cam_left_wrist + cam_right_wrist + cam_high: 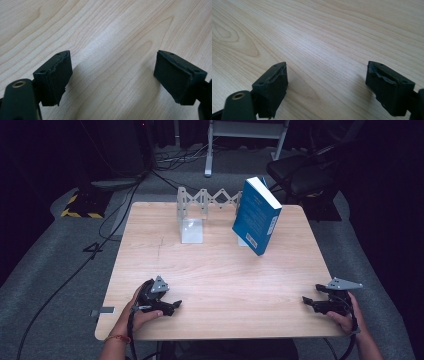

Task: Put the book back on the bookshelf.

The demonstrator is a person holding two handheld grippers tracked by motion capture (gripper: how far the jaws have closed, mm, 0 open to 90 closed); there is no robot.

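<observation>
A blue book (256, 215) stands tilted at the back right of the wooden table (215, 270), leaning toward a white zigzag folding rack (207, 197). A small clear upright stand (192, 230) sits in front of the rack's left end. My left gripper (174, 306) rests near the front left edge, held in a hand and pointing right. Its jaws (112, 72) stand wide open over bare wood. My right gripper (307, 301) lies near the front right edge and points left. It (327, 82) is open too, with nothing between its pads (274, 87).
Beyond the table's far edge lie grey carpet, black cables (115, 215) and a white frame leg (208, 150). A dark chair (300, 172) stands behind the book. Bare wood stretches between the two grippers and up to the rack.
</observation>
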